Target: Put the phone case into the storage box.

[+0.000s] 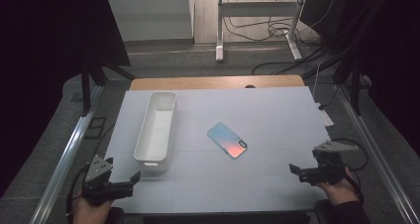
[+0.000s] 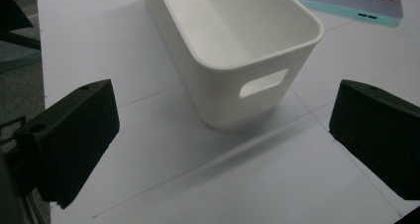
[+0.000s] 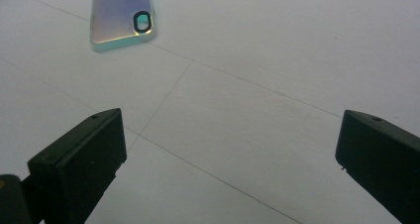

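A long white plastic bin [image 1: 157,130] stands empty on the left half of the white table sheet [image 1: 267,110]. A phone case [image 1: 227,140] with a blue-to-pink sheen lies flat near the middle, right of the bin. My left gripper [image 1: 121,170] rests at the near left corner, open, just short of the bin's near end. In the left gripper view the bin [image 2: 237,45] with its handle slot sits ahead of the wide-apart jaws of the left gripper [image 2: 223,140], and the case [image 2: 351,3] shows at top right. My right gripper [image 1: 304,160] is open at the near right; the case [image 3: 121,16] lies ahead of it, well beyond the right gripper's [image 3: 230,154] jaws.
A wooden strip [image 1: 218,82] borders the table's far edge. A white power strip [image 1: 325,116] lies off the right edge. Metal rails [image 1: 64,159] run along both sides. Beyond the table stand a desk frame [image 1: 257,8] and floor cables [image 1: 277,28].
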A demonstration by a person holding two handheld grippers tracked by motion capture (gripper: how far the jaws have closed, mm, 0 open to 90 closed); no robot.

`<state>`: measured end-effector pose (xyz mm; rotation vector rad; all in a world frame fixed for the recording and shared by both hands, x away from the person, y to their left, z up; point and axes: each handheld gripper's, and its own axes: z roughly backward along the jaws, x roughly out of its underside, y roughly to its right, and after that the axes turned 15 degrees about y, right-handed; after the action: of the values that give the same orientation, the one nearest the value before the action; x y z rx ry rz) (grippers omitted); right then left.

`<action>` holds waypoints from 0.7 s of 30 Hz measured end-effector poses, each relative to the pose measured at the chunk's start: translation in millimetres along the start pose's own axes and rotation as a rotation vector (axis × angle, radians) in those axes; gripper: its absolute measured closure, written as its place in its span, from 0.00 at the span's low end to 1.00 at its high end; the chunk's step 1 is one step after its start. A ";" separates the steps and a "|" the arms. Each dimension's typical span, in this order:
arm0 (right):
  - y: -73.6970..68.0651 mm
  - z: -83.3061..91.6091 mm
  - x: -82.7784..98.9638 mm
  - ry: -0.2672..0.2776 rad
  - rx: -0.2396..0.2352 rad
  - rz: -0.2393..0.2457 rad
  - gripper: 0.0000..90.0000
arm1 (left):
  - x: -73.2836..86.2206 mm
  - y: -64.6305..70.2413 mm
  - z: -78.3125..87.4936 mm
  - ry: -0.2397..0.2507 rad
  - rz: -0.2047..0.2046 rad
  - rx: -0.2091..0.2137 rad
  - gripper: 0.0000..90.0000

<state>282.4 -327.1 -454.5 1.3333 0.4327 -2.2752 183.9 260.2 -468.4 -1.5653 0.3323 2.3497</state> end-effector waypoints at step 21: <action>-4.9 -18.5 -9.5 -0.081 -0.105 0.045 0.00 | -0.2 -0.2 0.1 0.004 -0.004 0.009 0.00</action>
<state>297.2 -311.7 -454.9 1.1832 0.4826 -2.2292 183.9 260.4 -468.2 -1.5652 0.3402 2.3390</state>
